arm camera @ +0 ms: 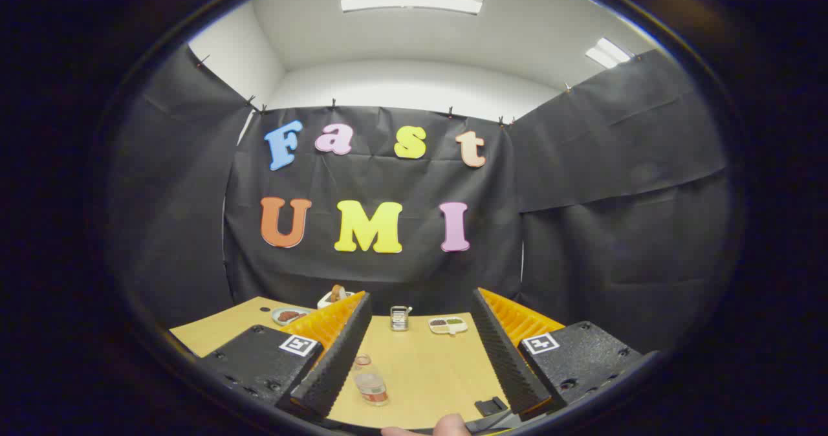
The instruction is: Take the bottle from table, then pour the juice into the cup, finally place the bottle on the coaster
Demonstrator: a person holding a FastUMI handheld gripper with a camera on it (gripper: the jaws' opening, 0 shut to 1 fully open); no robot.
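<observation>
**Two fingers spread wide above a bottle on a wooden table**

Two fingers of the gripper stood far apart, holding nothing, and angled down toward a light wooden table. A small clear bottle with a label band stood upright on the table, between the fingers and close beside the left one, apart from both. Farther off, near the table's back edge, sat a small metal rack-like object, a divided dish with dark and green fillings just to its right, a round plate of reddish food to the left, and a white dish behind that plate. A fingertip showed at the near edge, below the fingers.
</observation>
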